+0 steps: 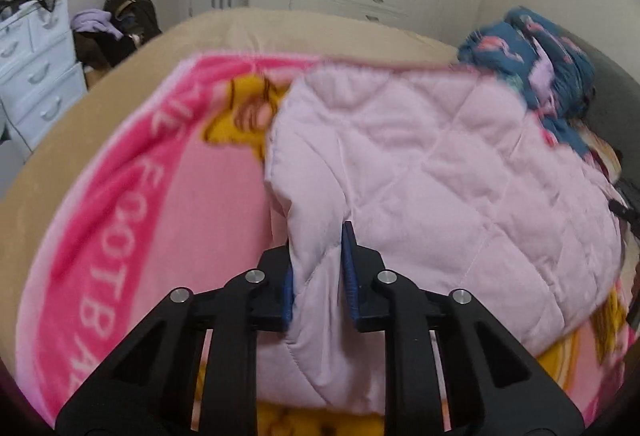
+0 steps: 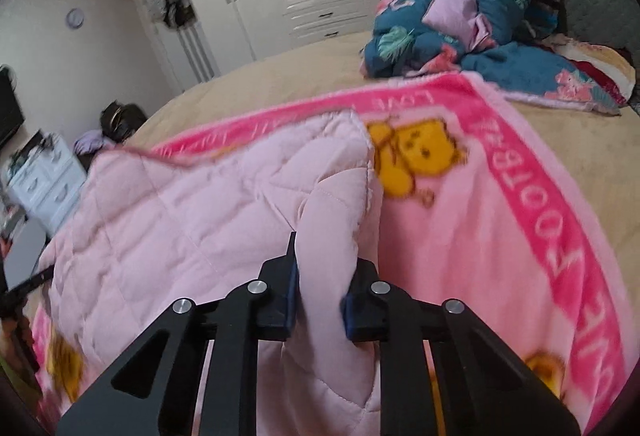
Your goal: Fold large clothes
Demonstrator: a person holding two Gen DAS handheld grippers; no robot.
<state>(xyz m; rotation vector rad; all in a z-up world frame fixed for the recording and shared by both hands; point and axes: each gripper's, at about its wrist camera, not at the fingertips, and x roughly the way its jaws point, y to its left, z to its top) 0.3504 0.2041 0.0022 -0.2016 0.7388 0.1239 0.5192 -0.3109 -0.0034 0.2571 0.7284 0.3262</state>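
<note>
Both sets of jaws were clamped on puffy folds of the pale pink quilted garment: the left gripper at its near left corner, the right gripper at its near right edge. From each grip the garment spread toward twelve o'clock over the pink cartoon blanket on the bed. Folding looked barely begun; no finished fold showed.

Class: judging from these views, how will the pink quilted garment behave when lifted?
The pink quilted garment probably flops: it bunches between the left gripper and the right gripper. Its puffy padding suggests lightness. Its smooth fabric may slide on the fleece blanket.
</note>
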